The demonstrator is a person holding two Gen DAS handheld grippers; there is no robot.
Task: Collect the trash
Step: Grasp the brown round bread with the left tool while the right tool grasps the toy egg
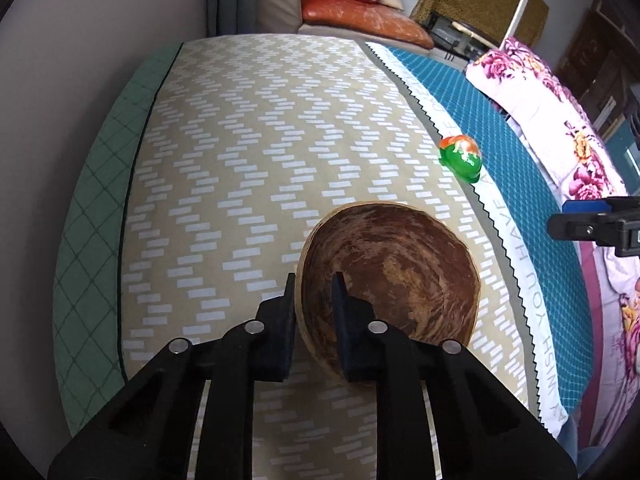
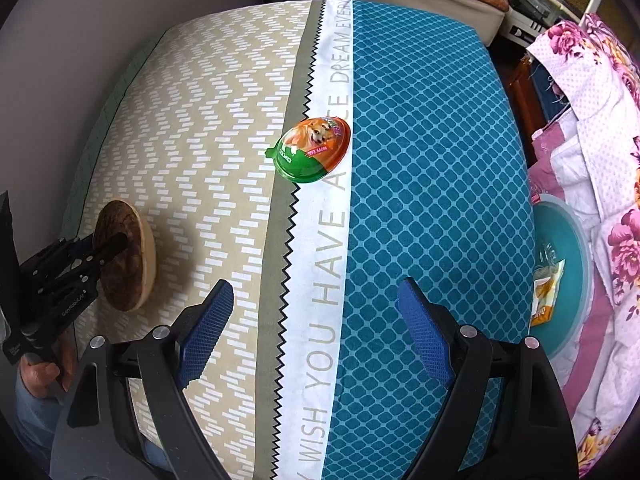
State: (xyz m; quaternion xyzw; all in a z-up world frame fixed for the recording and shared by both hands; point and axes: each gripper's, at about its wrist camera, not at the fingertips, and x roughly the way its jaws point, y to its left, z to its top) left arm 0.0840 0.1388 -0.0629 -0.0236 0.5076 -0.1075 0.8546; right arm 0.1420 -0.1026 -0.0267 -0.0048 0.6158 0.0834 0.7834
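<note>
A brown wooden bowl [image 1: 392, 268] is tipped up on its edge on the beige zigzag part of the bedsheet [image 1: 240, 160]. My left gripper [image 1: 314, 296] is shut on the bowl's near rim, one pad outside and one inside. The right wrist view shows the same bowl [image 2: 140, 264] and left gripper [image 2: 116, 246] at the far left. A green and orange egg-shaped snack cup [image 2: 314, 150] with a dog picture lies on the sheet's white lettered stripe; it also shows in the left wrist view [image 1: 460, 156]. My right gripper [image 2: 316, 286] hangs open above the sheet, short of the cup, with nothing between its fingers.
A teal basin [image 2: 576, 240] holding a yellow wrapper [image 2: 546, 292] sits off the bed's right side beside a pink floral quilt [image 2: 600, 120]. A grey wall [image 1: 100, 20] runs along the bed's left. An orange cushion [image 1: 360, 20] and bags lie beyond the far end.
</note>
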